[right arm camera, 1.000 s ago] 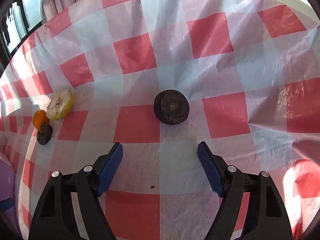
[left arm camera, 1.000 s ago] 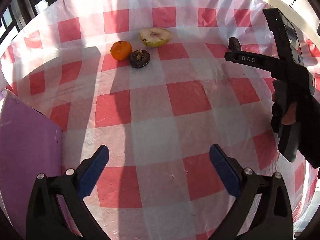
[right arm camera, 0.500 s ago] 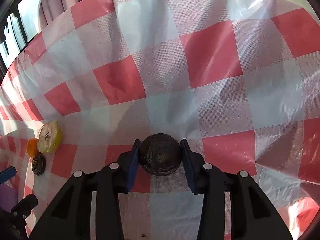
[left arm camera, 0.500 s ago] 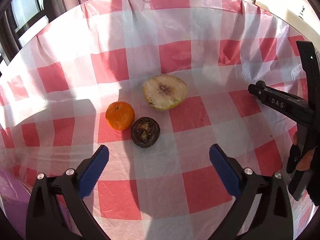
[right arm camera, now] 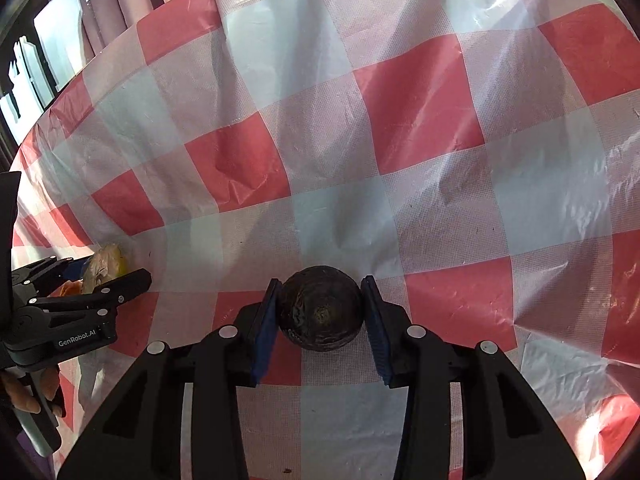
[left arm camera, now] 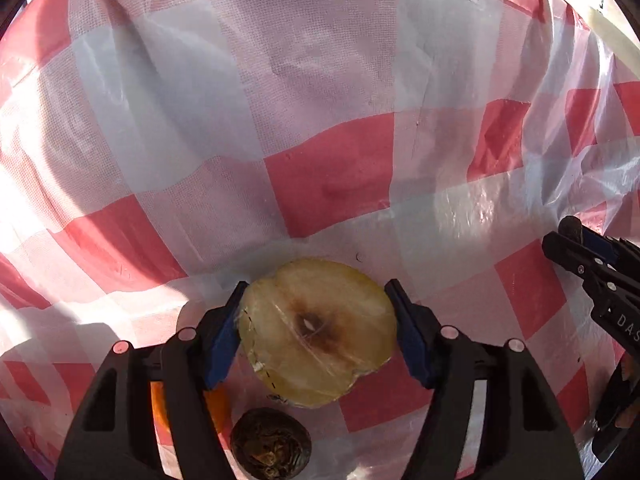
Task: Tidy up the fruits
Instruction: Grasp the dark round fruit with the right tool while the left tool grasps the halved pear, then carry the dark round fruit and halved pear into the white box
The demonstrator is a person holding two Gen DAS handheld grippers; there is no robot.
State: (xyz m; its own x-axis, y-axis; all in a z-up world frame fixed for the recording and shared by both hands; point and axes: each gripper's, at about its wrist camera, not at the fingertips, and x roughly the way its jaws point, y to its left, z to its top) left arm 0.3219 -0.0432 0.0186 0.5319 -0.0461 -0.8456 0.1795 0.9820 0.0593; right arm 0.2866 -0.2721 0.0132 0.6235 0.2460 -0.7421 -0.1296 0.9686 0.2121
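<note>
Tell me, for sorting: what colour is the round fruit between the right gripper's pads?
Dark brown, nearly black, wrinkled round fruit; clearest in the right wrist view.

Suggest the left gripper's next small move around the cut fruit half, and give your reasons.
Probably finish closing, then lift. The left gripper is closing with the fruit half between its pads; both pads look at or near its rim. An orange and a dark fruit lie close behind, so lift straight up.
</note>
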